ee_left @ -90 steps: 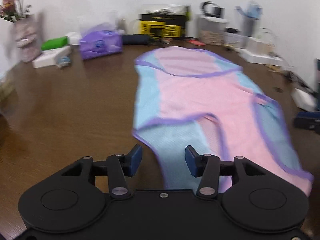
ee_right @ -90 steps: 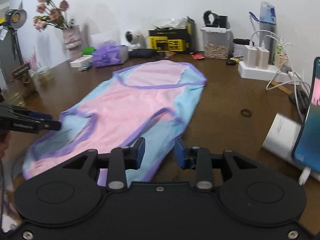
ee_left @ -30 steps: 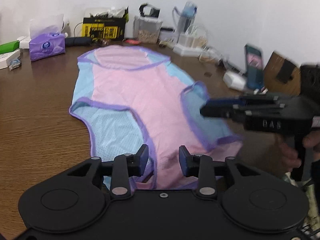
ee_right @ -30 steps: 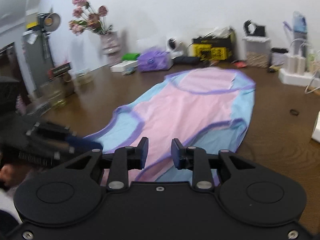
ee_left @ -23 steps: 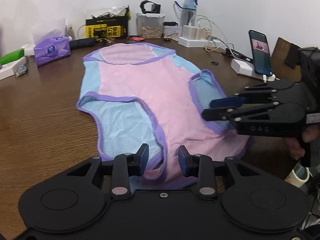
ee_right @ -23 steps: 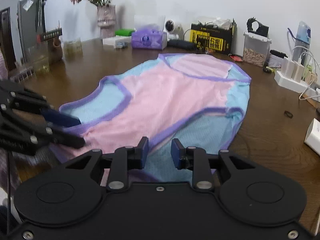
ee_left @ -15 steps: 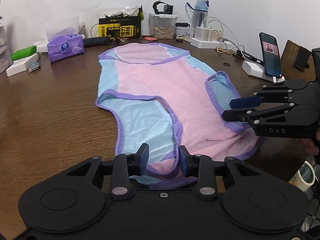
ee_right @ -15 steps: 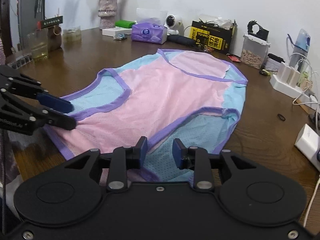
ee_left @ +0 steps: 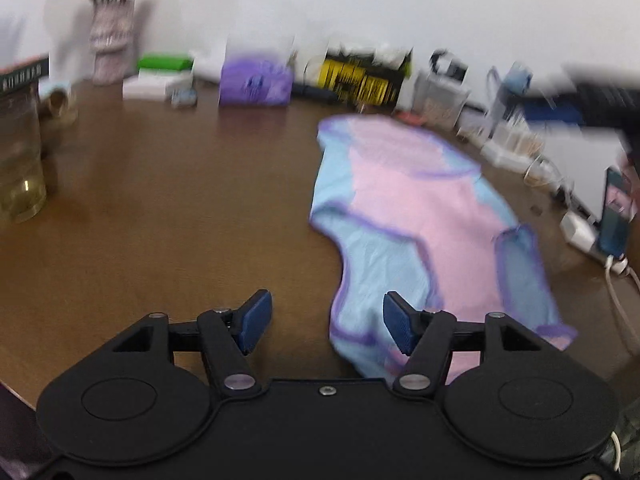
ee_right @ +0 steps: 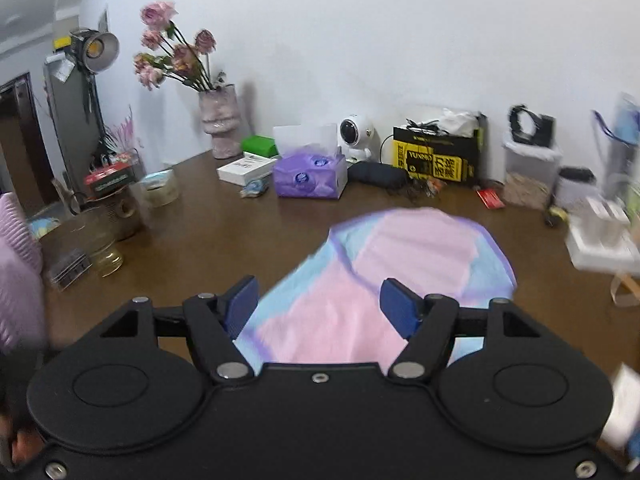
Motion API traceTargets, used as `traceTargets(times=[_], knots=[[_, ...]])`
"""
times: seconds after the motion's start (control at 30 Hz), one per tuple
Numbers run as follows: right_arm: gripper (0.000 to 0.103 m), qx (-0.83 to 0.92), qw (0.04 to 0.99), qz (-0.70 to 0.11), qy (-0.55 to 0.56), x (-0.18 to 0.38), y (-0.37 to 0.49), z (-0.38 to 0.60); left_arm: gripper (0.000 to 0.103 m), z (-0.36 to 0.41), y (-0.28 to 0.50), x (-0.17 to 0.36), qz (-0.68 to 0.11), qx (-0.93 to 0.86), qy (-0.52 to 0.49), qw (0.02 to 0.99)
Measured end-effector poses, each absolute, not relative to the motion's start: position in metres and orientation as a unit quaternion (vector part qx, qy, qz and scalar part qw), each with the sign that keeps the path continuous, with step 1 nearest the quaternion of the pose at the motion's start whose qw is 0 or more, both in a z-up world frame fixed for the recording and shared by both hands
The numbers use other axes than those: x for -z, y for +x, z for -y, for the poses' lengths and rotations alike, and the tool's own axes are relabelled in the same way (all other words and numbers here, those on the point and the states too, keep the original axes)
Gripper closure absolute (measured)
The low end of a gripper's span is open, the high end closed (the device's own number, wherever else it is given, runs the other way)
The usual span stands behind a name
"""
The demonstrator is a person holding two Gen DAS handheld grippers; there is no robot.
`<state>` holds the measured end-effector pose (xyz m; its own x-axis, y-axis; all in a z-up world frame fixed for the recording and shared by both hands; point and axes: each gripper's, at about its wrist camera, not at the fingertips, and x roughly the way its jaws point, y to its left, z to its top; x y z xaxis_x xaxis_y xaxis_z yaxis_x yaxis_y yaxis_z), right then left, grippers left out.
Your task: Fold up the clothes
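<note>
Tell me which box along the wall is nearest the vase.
The green box, just right of the vase; the purple tissue box and yellow box sit farther right.

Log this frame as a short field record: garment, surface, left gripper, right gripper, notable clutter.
garment: pink and blue vest with purple trim, lying flat, unfolded
surface: brown wooden table
left gripper: open, empty, at the vest's near edge
right gripper: open, empty, over the vest
clutter: purple tissue box, flower vase, yellow and black box along the wall
image quality: both views motion-blurred
</note>
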<state>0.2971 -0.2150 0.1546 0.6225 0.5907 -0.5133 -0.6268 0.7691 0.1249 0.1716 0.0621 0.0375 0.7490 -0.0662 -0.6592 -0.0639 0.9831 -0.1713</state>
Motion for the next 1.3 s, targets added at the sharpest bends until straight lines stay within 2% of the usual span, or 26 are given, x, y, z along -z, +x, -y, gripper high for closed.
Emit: traceTargets(times=[0.1,0.13,0.27,0.37,0.43,0.5,0.53,0.57,0.6,0.63,0.67,0.8,1.0,1.17,1.23,1.27,1.3], knots=[[0.03,-0.336,0.895,-0.292,-0.041,-0.15,0.341,0.17,0.043,-0.06,0.175,-0.036,-0.363,0.01,-0.087,0.928],[0.03,-0.336,0.891,-0.301,-0.047,-0.146,0.357,0.154,0.046,-0.061,0.179,-0.035,-0.375,0.02,-0.092,0.922],[0.03,-0.313,0.882,-0.334,-0.11,-0.113,0.415,0.091,0.07,-0.071,0.182,-0.034,-0.383,0.019,-0.117,0.916],[0.037,-0.295,0.871,-0.366,-0.142,-0.082,0.451,0.06,0.078,-0.078,0.183,-0.034,-0.396,0.028,-0.128,0.909],[0.046,-0.287,0.866,-0.382,-0.147,-0.068,0.465,0.051,0.079,-0.08,0.183,-0.032,-0.398,0.037,-0.128,0.908],[0.062,-0.283,0.862,-0.398,-0.138,-0.058,0.473,0.048,0.086,-0.079,0.183,-0.032,-0.4,0.046,-0.125,0.907],[0.065,-0.278,0.863,-0.399,-0.136,-0.054,0.476,0.047,0.087,-0.078,0.183,-0.031,-0.401,0.056,-0.124,0.906],[0.073,-0.274,0.865,-0.397,-0.136,-0.053,0.477,0.048,0.089,-0.077,0.183,-0.031,-0.4,0.06,-0.122,0.906],[0.089,-0.265,0.869,-0.395,-0.136,-0.048,0.479,0.046,0.091,-0.076,0.182,-0.03,-0.398,0.062,-0.116,0.908],[0.095,-0.268,0.868,-0.396,-0.131,-0.047,0.48,0.046,0.093,-0.076,0.182,-0.03,-0.397,0.065,-0.114,0.908],[0.097,-0.273,0.867,-0.396,-0.126,-0.046,0.48,0.045,0.096,-0.076,0.181,-0.029,-0.395,0.067,-0.111,0.909],[0.099,-0.281,0.878,-0.376,-0.095,-0.05,0.484,0.047,0.1,-0.075,0.18,-0.028,-0.392,0.077,-0.111,0.91],[0.099,-0.274,0.895,-0.35,-0.035,-0.079,0.483,0.083,0.1,-0.075,0.172,-0.038,-0.355,0.112,-0.138,0.918],[0.099,-0.26,0.91,-0.324,0.003,-0.102,0.48,0.147,0.1,-0.037,0.177,-0.042,-0.349,0.175,-0.139,0.91],[0.099,-0.221,0.916,-0.336,0.004,-0.098,0.489,0.178,0.1,-0.012,0.18,-0.041,-0.341,0.2,-0.135,0.909],[0.097,-0.205,0.915,-0.348,-0.001,-0.092,0.493,0.186,0.099,-0.006,0.182,-0.04,-0.343,0.203,-0.132,0.908],[0.089,-0.189,0.914,-0.36,-0.006,-0.085,0.497,0.194,0.099,0.004,0.185,-0.039,-0.353,0.216,-0.121,0.903]])
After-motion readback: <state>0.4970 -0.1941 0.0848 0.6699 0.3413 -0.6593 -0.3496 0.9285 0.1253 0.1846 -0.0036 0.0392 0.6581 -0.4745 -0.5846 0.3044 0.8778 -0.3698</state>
